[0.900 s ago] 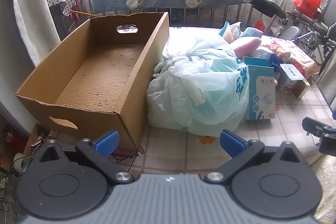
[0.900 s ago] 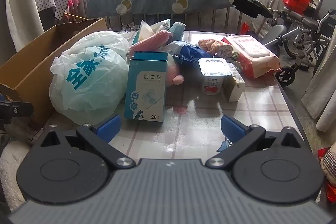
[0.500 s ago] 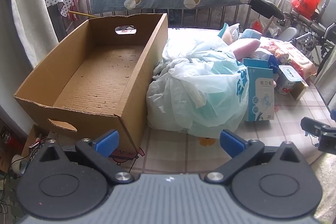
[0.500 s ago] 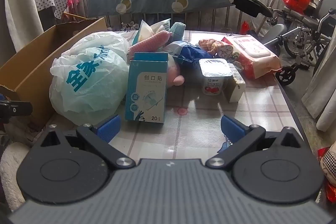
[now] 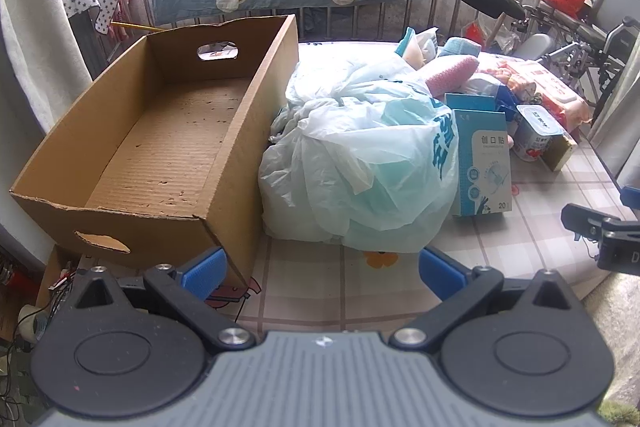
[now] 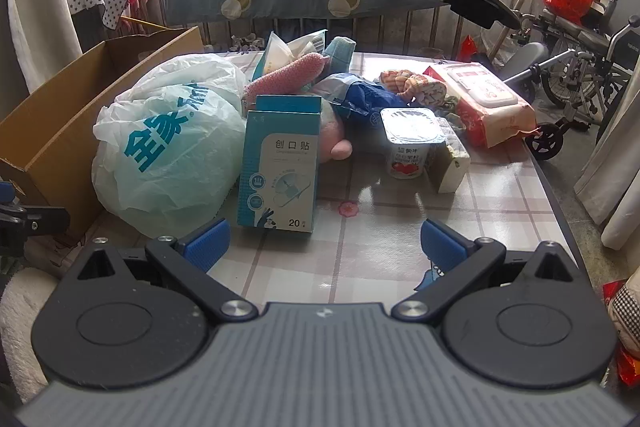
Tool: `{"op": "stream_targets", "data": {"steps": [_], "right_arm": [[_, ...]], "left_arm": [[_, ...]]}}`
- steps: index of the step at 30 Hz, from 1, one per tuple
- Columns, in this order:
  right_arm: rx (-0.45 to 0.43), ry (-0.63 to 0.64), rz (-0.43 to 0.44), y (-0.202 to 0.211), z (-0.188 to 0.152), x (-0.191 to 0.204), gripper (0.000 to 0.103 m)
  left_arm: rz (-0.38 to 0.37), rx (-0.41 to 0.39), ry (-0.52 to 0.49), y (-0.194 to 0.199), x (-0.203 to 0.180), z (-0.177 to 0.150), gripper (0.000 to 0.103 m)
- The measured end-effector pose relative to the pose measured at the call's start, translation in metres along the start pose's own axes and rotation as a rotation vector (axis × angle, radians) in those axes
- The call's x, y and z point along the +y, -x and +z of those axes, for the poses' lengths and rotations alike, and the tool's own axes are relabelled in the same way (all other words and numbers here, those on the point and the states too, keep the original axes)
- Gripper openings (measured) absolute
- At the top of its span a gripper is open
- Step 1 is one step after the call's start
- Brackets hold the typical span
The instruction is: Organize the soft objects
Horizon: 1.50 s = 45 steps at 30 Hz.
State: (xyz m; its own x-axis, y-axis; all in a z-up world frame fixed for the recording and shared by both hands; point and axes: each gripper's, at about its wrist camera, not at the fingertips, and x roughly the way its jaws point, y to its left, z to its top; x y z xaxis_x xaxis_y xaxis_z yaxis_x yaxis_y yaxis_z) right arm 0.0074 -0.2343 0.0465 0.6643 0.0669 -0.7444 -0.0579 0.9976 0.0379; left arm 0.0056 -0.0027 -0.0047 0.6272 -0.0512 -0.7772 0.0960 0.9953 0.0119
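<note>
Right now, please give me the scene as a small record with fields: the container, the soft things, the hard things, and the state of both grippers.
container: cardboard box, open top, nothing visible inside, at the table's left side
soft things: plastic bag touching the box wall; pink plush toy behind it; wet wipes pack far right
hard things: blue paper box upright beside the bag; yogurt cup upright
left gripper: jaws wide open, holding nothing
right gripper: jaws wide open, holding nothing
</note>
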Motion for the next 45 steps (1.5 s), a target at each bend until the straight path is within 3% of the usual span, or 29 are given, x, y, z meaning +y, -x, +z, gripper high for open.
{"op": "stream_targets", "data": {"steps": [45], "right_arm": [[0.016,0.057,0.015,-0.0065,0.0024,0.0096,0.102]], "left_arm": [[0.000,-0.002,0.004,-0.0015,0.0035,-0.0004,0.103]]}}
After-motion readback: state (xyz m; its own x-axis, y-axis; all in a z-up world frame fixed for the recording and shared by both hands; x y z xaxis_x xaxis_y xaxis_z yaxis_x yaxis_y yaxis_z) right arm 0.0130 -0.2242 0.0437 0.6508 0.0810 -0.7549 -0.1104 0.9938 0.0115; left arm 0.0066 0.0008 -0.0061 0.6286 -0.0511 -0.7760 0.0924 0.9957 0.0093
